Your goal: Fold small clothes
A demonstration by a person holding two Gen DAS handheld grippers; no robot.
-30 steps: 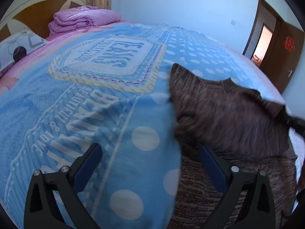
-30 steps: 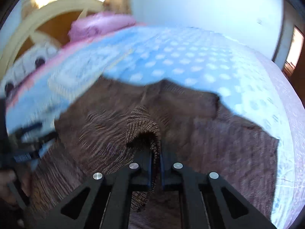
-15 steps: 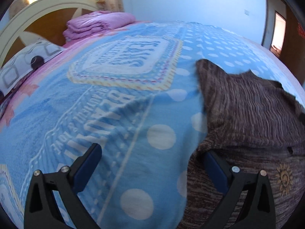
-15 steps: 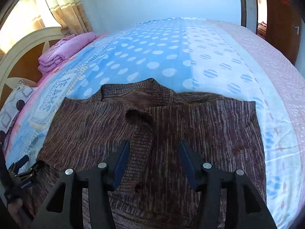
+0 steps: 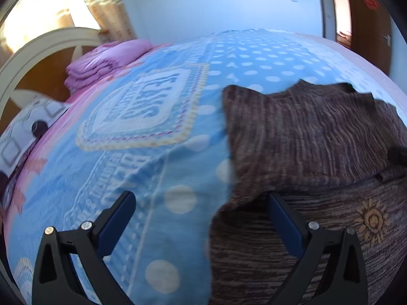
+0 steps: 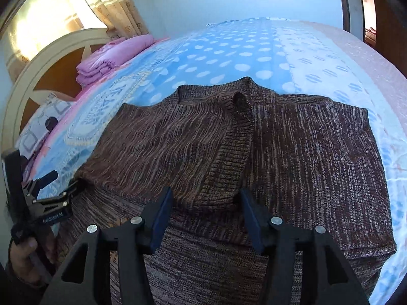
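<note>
A brown knitted cardigan lies on the blue dotted bedspread, its upper part folded down over the lower part. A yellow sun motif shows on its lower part. My right gripper is open and empty just above the folded edge at the button band. My left gripper is open at the cardigan's left edge, one finger over the bedspread, the other at the fold. It also shows in the right wrist view, held by a hand.
A folded pink quilt and a patterned pillow lie by the cream headboard at the left. A brown door stands at the right. Bare bedspread extends to the left of the cardigan.
My right gripper let go of the cardigan's button band, opened and drew back. The folded part now lies flat. My left gripper stayed open and shifted slightly along the left edge.
</note>
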